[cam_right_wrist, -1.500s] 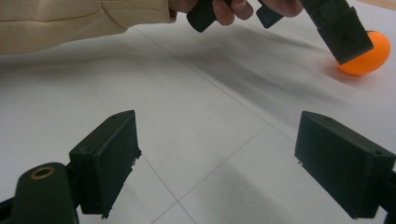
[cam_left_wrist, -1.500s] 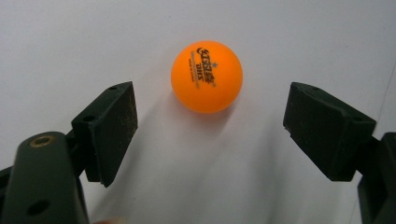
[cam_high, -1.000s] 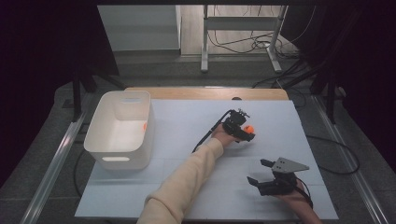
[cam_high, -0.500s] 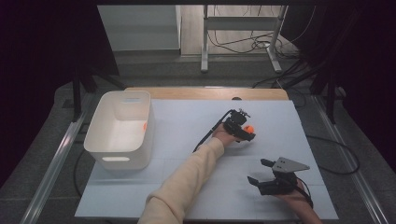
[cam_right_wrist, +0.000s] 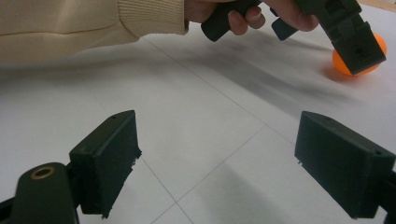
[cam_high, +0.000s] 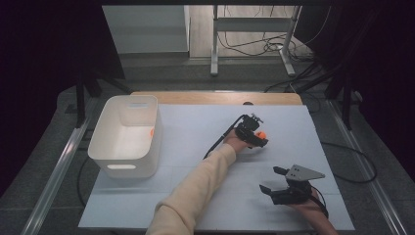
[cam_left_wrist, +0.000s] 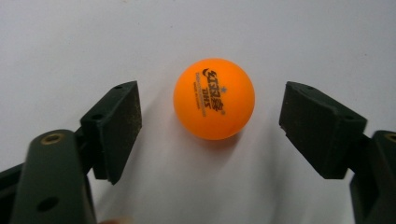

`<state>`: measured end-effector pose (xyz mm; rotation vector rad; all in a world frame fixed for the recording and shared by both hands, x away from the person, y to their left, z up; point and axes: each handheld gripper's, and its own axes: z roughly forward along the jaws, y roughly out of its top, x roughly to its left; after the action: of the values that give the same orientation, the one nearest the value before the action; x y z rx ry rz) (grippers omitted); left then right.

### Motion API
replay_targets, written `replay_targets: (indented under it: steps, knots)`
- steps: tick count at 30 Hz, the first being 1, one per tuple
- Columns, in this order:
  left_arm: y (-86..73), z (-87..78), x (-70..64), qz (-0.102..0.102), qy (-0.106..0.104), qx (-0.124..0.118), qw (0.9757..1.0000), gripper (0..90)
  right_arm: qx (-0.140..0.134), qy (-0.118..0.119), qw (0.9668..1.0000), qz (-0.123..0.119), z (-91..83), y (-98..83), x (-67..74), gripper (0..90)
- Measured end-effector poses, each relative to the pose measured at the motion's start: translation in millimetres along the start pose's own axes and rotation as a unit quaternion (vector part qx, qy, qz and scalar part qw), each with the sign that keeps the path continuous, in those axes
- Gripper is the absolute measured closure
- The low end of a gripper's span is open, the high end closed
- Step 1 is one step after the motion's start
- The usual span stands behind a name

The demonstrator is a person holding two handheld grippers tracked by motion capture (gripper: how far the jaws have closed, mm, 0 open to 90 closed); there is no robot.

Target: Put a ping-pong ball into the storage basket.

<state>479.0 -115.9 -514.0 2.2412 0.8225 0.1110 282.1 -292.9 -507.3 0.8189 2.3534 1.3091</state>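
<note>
While our left gripper (cam_left_wrist: 212, 100) has just been closing its matte black jaws, they flank without touching the smooth, round orange ball (cam_left_wrist: 214, 98) on the pale counter (cam_high: 195, 137), with bare surface around, the white bin (cam_high: 126, 134) well apart, and our right gripper (cam_right_wrist: 217, 158) open, empty.

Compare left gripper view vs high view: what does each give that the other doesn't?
Left gripper view alone: the black print on the orange ball and a clear gap between the ball and each pad; the jaws have just been closing around it. High view alone: the white bin at the table's left, the right gripper hovering nearer the person, and a sleeve. Shared: the ball on the white table, with the left gripper at it.
</note>
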Motion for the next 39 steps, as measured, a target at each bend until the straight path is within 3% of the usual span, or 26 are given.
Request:
replay_targets:
  steps: [12,16,39]
  knots:
    - [0.6,1.6,-0.5,0.010,-0.004,-0.001,0.9999,38.1,0.002,-0.001,1.0000,0.000,-0.5,0.0,-0.4,14.2]
    - [1.0,0.8,-0.9,0.012,-0.004,-0.004,0.9999,49.3,0.002,-0.001,1.0000,0.000,-0.6,0.0,-0.5,14.2]
    - [1.6,-12.6,-6.7,0.023,-0.008,-0.012,0.9996,50.2,-0.001,-0.001,1.0000,0.000,-0.4,-0.5,-0.3,14.1]
